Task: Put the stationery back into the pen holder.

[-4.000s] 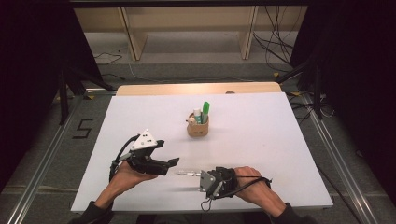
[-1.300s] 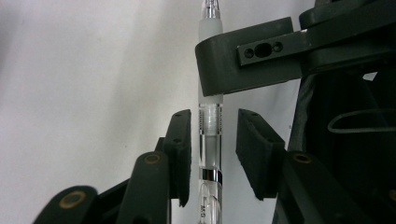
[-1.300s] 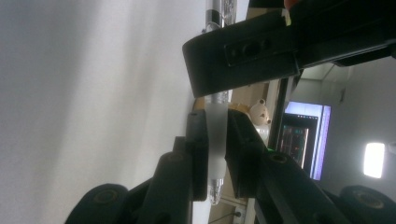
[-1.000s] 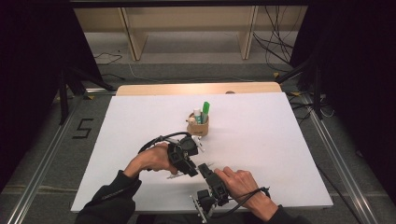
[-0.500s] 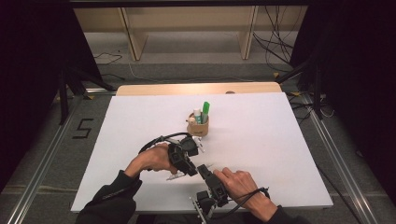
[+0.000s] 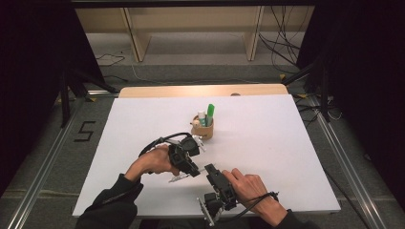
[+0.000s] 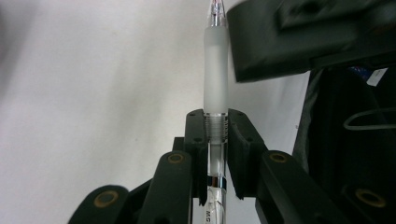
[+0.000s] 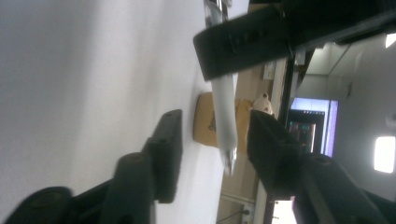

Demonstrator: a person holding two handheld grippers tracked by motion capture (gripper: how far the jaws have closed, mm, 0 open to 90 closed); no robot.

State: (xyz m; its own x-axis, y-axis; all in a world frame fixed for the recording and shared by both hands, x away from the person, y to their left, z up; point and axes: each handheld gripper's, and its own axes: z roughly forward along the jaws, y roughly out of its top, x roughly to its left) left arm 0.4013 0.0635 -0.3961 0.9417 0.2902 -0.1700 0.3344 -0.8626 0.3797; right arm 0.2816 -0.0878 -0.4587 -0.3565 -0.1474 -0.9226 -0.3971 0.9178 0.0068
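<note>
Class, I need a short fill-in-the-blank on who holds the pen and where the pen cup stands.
1. The left tool is shut on the ____.
2. The right tool stands ____, with the pen tip between its jaws.
3. The green marker stands in the ____.
Missing words: pen; open; cup.

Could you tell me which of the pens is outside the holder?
The clear pen with the frosted grip, clamped in the left gripper; the green marker and the others stand in the tan holder.
</note>
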